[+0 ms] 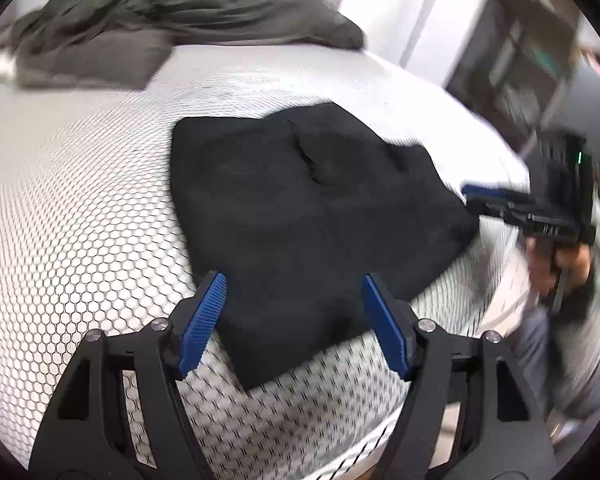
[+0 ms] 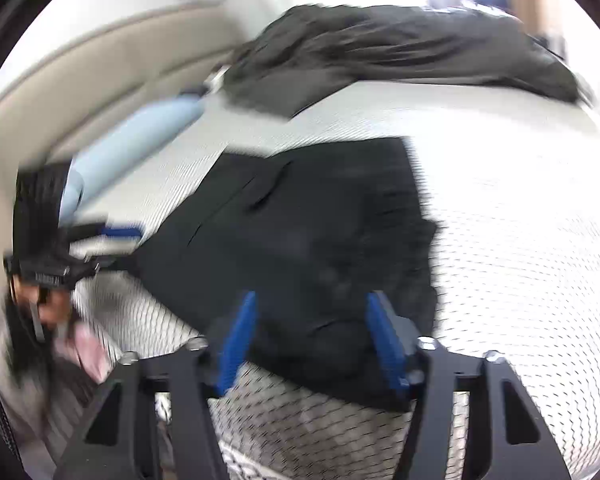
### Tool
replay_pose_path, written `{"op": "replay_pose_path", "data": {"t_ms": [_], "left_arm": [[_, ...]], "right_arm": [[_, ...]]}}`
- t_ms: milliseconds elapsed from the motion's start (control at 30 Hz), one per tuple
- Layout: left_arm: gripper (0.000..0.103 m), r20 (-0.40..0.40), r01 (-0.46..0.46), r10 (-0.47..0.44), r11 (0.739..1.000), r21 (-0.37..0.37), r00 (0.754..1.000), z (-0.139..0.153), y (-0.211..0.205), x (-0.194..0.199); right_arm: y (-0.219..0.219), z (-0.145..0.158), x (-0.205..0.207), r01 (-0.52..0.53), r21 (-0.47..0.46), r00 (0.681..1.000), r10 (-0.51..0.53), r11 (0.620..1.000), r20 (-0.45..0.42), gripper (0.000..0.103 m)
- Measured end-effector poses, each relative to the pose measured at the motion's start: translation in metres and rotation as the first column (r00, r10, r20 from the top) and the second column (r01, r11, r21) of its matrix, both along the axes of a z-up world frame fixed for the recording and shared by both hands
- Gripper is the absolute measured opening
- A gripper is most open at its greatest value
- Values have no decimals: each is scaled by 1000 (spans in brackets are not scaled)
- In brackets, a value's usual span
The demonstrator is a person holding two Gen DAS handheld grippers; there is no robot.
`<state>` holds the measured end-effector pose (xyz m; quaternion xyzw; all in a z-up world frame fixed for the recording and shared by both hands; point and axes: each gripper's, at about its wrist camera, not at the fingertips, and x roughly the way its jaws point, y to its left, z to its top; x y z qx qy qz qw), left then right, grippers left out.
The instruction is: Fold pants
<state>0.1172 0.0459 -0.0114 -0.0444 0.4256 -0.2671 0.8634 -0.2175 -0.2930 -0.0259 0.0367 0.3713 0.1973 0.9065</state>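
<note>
1. The left claw (image 1: 294, 312) angles down over the near edge of the bed (image 1: 100, 184), jaws spread, gripping nothing.
2. The right claw (image 2: 312, 328) is angled likewise, spread and empty.
3. The folded black pants (image 1: 300, 208) lie at the near edge.
4. The grey blanket (image 1: 172, 4) is heaped along the far edge, with bare mattress between.

Motion blur is smearing most of the right wrist view, so the left gripper (image 2: 122, 236) and the hand (image 2: 52, 304) holding it are showing no detail. In the left wrist view the shelves (image 1: 532, 60) beyond the bed's right edge are staying unreadable, and the lens rim is cutting off the grey blanket (image 1: 172, 12).
</note>
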Motion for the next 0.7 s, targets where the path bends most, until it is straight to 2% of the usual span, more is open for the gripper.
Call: {"op": "replay_pose_path", "data": {"t_ms": [100, 167, 233, 267, 300, 333, 367, 400, 467, 567, 633, 700], "left_arm": [[68, -102, -118, 115, 993, -23, 988, -17, 12, 21], [68, -171, -190, 183, 982, -22, 968, -30, 18, 34], [68, -205, -226, 207, 971, -76, 957, -38, 21, 41], [65, -205, -229, 207, 969, -92, 957, -39, 20, 44], [59, -202, -216, 191, 970, -111, 961, -37, 16, 48], [44, -197, -210, 184, 971, -118, 963, -36, 15, 49], [43, -189, -217, 195, 971, -104, 962, -35, 12, 52], [42, -164, -219, 204, 973, -78, 965, -31, 7, 56], [37, -123, -215, 209, 976, -36, 970, -22, -2, 63], [36, -116, -244, 241, 970, -9, 964, -19, -8, 86], [36, -139, -263, 258, 965, -13, 956, -23, -7, 93], [36, -152, -274, 267, 961, -27, 952, -24, -4, 96]], "right_arm": [[-30, -10, 20, 144, 38, 986, -141, 989, -85, 65], [-45, -22, 31, 172, 91, 975, -157, 981, -158, 65], [-58, -35, 43, 205, 174, 958, -161, 963, -235, 65], [-62, -39, 47, 212, 226, 954, -152, 951, -258, 65], [-63, -42, 56, 207, 270, 953, -132, 940, -272, 63], [-62, -42, 64, 204, 296, 953, -120, 933, -278, 51], [-59, -45, 67, 201, 320, 953, -109, 926, -284, 40], [-61, -43, 68, 204, 341, 952, -104, 918, -289, 37], [-62, -36, 75, 205, 354, 960, -116, 913, -255, 28], [-54, -24, 88, 229, 307, 962, -167, 924, -218, 27], [-46, -25, 100, 258, 233, 955, -211, 938, -209, 27], [-45, -29, 106, 278, 234, 947, -225, 932, -230, 29]]}}
